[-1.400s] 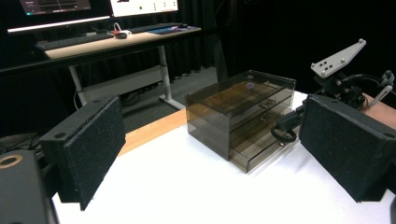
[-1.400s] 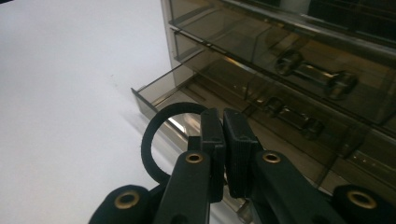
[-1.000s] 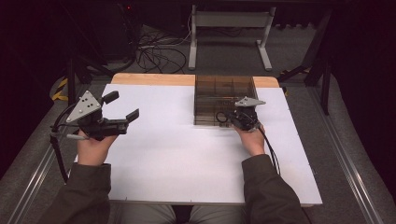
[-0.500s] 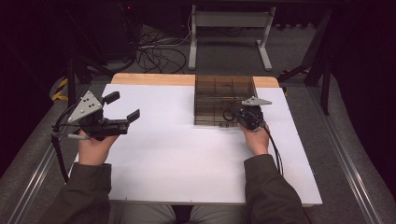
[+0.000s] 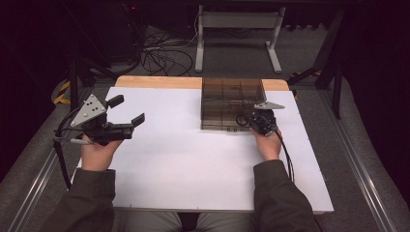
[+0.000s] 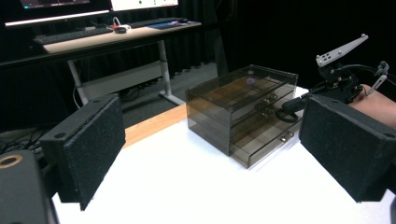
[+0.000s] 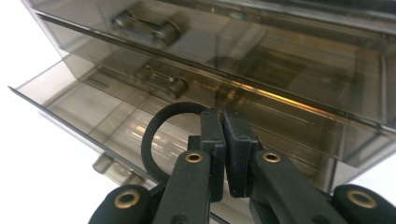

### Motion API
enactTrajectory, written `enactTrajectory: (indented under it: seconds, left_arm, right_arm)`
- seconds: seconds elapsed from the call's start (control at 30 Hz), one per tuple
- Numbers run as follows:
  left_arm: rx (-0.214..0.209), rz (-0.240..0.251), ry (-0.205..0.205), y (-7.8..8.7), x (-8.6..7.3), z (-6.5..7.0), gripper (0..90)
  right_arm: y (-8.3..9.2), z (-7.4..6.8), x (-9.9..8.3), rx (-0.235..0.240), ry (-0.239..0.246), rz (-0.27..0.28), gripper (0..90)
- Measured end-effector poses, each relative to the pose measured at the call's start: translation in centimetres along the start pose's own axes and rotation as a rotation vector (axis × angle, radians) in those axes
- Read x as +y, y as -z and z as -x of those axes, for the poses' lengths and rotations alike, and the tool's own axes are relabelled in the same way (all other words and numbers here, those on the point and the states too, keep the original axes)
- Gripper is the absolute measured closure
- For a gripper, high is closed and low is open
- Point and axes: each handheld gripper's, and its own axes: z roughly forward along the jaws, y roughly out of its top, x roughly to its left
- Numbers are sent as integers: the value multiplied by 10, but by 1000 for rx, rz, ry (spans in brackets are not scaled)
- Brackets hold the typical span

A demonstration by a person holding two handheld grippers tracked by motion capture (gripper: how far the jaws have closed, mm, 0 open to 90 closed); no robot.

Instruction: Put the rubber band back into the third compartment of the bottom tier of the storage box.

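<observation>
A smoked clear plastic drawer chest [image 5: 231, 101] stands at the back middle of the white table [image 5: 183, 159]; its bottom drawer [image 7: 84, 112] is pulled out a little. My right gripper [image 5: 249, 121] is shut on a black elastic ring [image 7: 161, 140], whose loop sticks out to the left of the jaws, just above the open drawer. The ring [image 6: 286, 114] and right gripper [image 6: 343, 81] also appear in the left gripper view, at the chest's [image 6: 243, 109] front. My left gripper [image 5: 128, 110] hovers open over the table's left side, nothing between its pads [image 6: 88, 149].
A wooden strip [image 5: 154, 82] runs along the table's far edge. Behind it stand a metal desk frame [image 5: 237, 29] and loose cables [image 5: 162, 55] on the floor. A desk with a keyboard [image 6: 74, 35] is in the background.
My right gripper has crept slightly right and forward at the chest's front with the ring. The left gripper has stayed put.
</observation>
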Motion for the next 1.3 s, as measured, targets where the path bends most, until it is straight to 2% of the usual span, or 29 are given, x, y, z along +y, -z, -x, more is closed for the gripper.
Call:
enactTrajectory:
  seconds: [0.13,0.43,0.6,0.73,1.3]
  left_arm:
    - [-1,-2,3,0,0,0,78]
    - [-1,-3,0,0,0,0,78]
    - [-1,-4,1,0,0,0,78]
    - [-1,-4,-3,-1,0,0,78]
    - [-6,-9,0,-1,-1,1,78]
  right_arm:
    - [-3,6,-5,-22,-18,-16,881]
    - [-6,10,-9,-59,-19,-37,881]
    - [-5,13,-11,-103,-35,-44,880]
    - [-6,15,-12,-120,-50,-54,879]
    - [-9,21,-16,-128,-72,-59,879]
